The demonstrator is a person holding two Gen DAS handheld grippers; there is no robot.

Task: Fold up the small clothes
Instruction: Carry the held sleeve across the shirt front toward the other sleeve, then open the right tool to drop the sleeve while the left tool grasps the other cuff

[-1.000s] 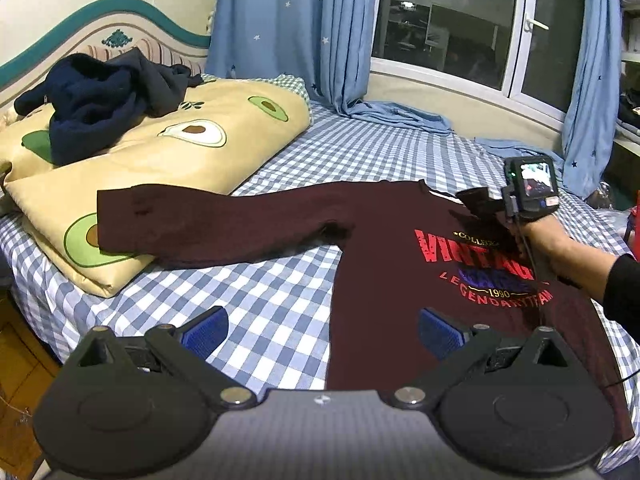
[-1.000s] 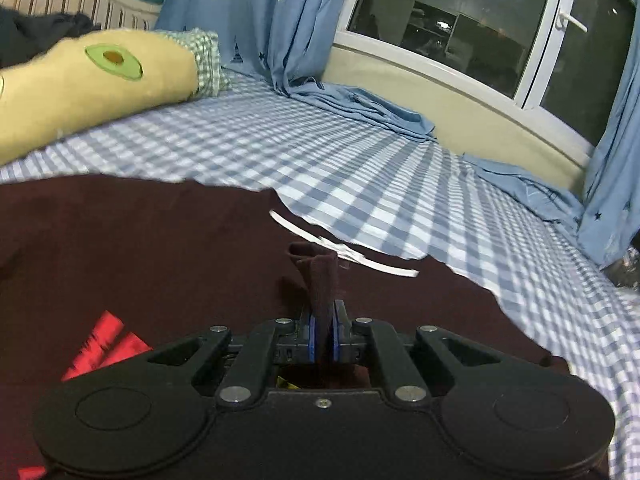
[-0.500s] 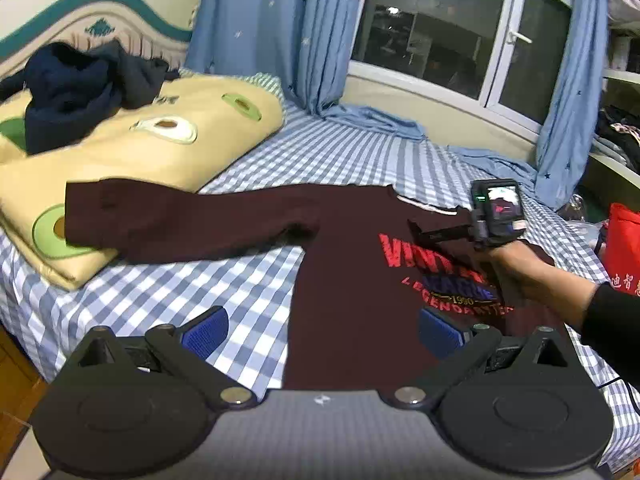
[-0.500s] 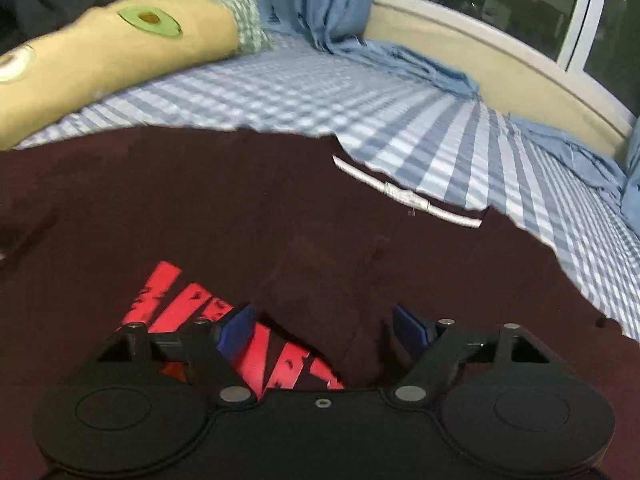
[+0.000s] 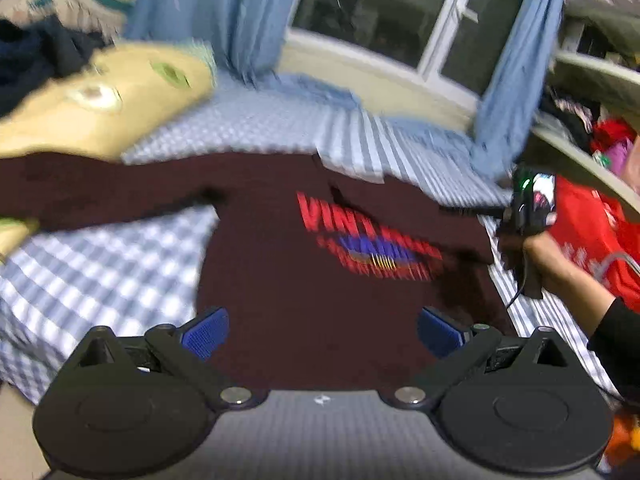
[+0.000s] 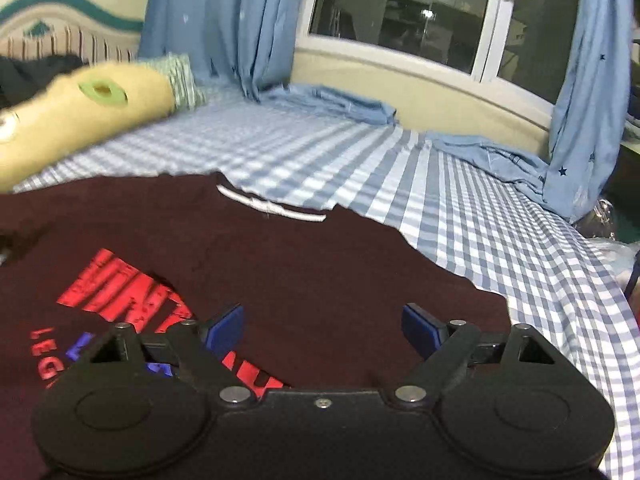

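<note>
Maroon shirt point(image 6: 304, 280) flat on checked bed point(image 6: 500, 216); red print reads "VINT…", rest blurred. Left gripper point(image 5: 320, 332) released, empty. Right gripper point(image 6: 322, 326) jaws opening, nothing between.

Sweater point(image 6: 304, 280) flat on bed point(image 6: 460, 208); pillow point(image 6: 80, 120) behind-left; curtains point(image 6: 224, 20) and window point(image 6: 400, 8) behind bed.

A yellow avocado-print quilt point(image 6: 80, 116) is lying on the blue-and-white checked bedsheet point(image 6: 460, 216), with a dark navy garment point(image 5: 36, 56) sitting on top of it. Blue star-print curtains point(image 6: 224, 20) are hanging beside the dark window point(image 6: 400, 8), and a red bag point(image 5: 584, 232) is standing beside the bed.
</note>
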